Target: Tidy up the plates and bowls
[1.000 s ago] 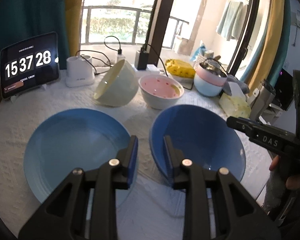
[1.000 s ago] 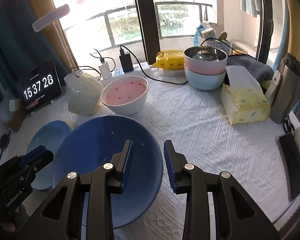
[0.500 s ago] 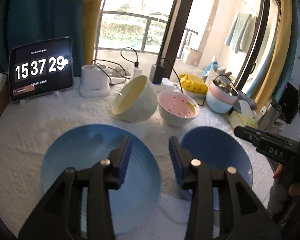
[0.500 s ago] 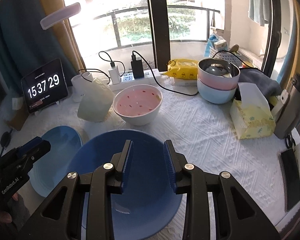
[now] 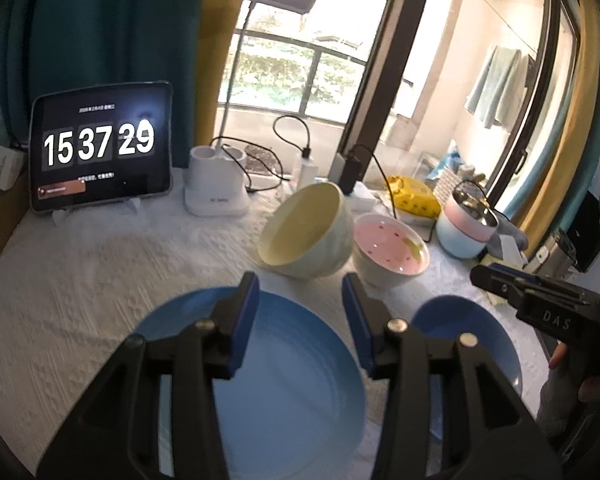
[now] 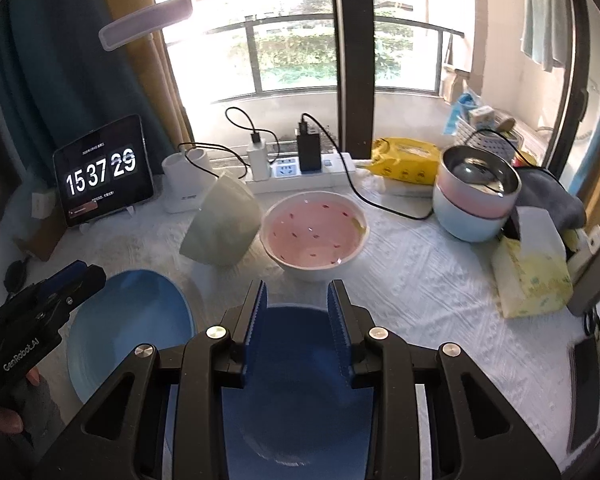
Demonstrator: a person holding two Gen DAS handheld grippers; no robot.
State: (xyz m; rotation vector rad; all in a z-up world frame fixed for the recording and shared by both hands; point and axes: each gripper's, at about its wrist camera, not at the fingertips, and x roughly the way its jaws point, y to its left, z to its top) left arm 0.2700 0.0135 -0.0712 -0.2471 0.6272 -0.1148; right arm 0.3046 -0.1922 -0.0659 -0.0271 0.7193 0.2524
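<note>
Item: my left claw [image 5: 298, 312], jaws opening, empty, above the light blue plate [image 5: 296, 392]. My right claw [image 6: 298, 308], narrow gap, holds nothing, over the dark blue plate [image 6: 296, 392]. Step, I judge: between picks. Next: seize the tipped cream bowl [image 5: 304, 232] by its rim.

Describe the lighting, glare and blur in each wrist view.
Left wrist view: soft overall, window bright, tablet digits readable, edges bent by fisheye. Right wrist view: window blown out white, curtain dark, pink bowl sharp enough.
</note>
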